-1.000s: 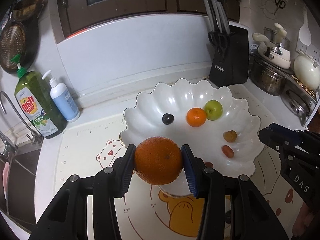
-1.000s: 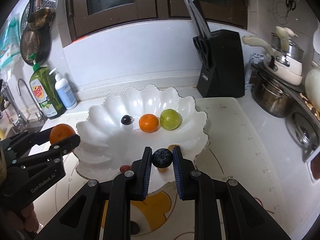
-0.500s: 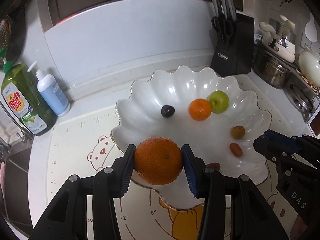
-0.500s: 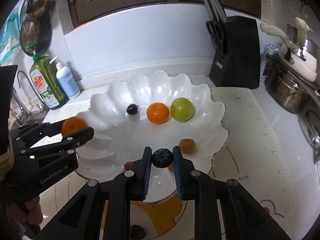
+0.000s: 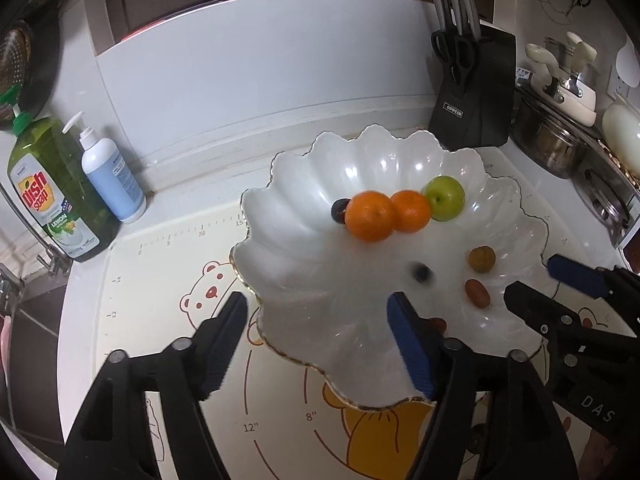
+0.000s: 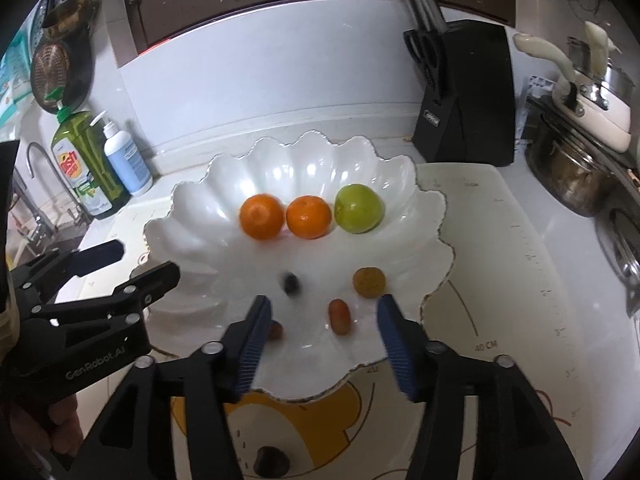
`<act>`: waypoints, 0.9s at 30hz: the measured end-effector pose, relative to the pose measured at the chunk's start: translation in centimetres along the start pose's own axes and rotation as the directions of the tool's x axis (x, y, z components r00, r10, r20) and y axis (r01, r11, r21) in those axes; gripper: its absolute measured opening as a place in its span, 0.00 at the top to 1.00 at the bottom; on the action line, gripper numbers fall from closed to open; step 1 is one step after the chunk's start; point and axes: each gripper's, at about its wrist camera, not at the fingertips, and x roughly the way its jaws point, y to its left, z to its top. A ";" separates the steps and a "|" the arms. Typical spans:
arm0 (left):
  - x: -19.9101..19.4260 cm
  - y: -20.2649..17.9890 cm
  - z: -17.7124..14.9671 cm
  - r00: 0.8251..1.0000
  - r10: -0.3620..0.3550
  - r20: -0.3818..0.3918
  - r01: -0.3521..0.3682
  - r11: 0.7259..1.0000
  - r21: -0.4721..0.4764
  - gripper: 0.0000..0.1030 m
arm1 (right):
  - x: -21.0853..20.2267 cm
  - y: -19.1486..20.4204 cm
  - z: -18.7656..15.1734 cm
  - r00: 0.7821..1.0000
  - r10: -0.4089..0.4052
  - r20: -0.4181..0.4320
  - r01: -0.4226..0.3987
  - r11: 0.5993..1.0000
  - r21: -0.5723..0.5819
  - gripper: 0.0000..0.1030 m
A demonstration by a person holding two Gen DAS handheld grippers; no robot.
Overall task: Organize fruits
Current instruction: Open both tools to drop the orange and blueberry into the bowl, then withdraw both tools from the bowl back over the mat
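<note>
both tongs are opening and grip nothing: the left tongs (image 5: 316, 336) gape over the near rim of the scalloped white glass bowl (image 5: 280, 184), the right tongs (image 6: 322, 334) likewise. the large round orange (image 5: 369, 216) lies well ahead of the left tongs, touching the smaller orange (image 5: 412, 212). the small dark blue berry (image 6: 291, 282), blurred, is just ahead of the right tongs – loose on smooth glass, it may roll on and knock the small brown fruit (image 6: 369, 282). a second ago each tongs clamped its fruit – the orange left, the berry right
</note>
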 end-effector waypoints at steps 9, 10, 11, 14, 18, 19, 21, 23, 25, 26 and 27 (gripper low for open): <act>-0.8 0.1 -0.8 1.000 -0.002 -0.001 0.002 1.000 -0.009 0.20 | -1.0 -0.2 -0.3 0.999 -0.029 0.015 0.029 1.000 0.009 0.33; -1.0 0.1 -0.9 1.000 -0.003 0.000 0.003 1.000 -0.009 0.20 | -1.2 -0.1 -0.5 0.999 -0.030 0.019 0.030 1.000 0.008 0.33; -1.1 0.1 -1.0 1.000 -0.004 0.001 0.004 1.000 -0.009 0.20 | -1.3 -0.2 -0.5 0.999 -0.031 0.020 0.031 0.999 0.008 0.33; -1.6 -0.1 -1.4 1.000 -0.004 0.004 0.004 1.000 -0.008 0.19 | -1.8 -0.2 -0.9 0.999 -0.038 0.024 0.038 0.999 0.011 0.33; -2.6 -0.4 -2.1 1.000 -0.010 0.014 0.010 1.000 -0.003 0.19 | -2.7 -0.3 -1.5 0.998 -0.047 0.033 0.046 0.999 0.015 0.33; -2.9 -0.5 -2.2 1.000 -0.011 0.016 0.011 1.000 -0.002 0.19 | -3.0 -0.3 -1.7 0.998 -0.048 0.036 0.047 0.999 0.016 0.33; -3.3 -0.7 -2.7 1.000 -0.015 0.019 0.015 1.000 0.001 0.19 | -3.5 -0.3 -2.1 0.998 -0.053 0.040 0.053 0.998 0.016 0.33; -3.8 -0.9 -3.1 1.000 -0.020 0.021 0.020 1.000 0.004 0.19 | -4.0 -0.4 -2.5 0.997 -0.061 0.040 0.061 0.998 0.020 0.33; -4.2 -1.2 -3.5 0.999 -0.022 0.024 0.022 1.000 0.010 0.19 | -4.6 -0.4 -3.0 0.997 -0.069 0.042 0.068 0.997 0.022 0.33; -4.4 -1.3 -3.7 0.999 -0.024 0.025 0.023 1.000 0.011 0.19 | -4.9 -0.5 -3.3 0.996 -0.073 0.042 0.072 0.997 0.023 0.33; -4.6 -1.4 -3.9 0.999 -0.026 0.025 0.025 1.000 0.011 0.19 | -5.0 -0.5 -3.4 0.996 -0.077 0.042 0.076 0.997 0.025 0.33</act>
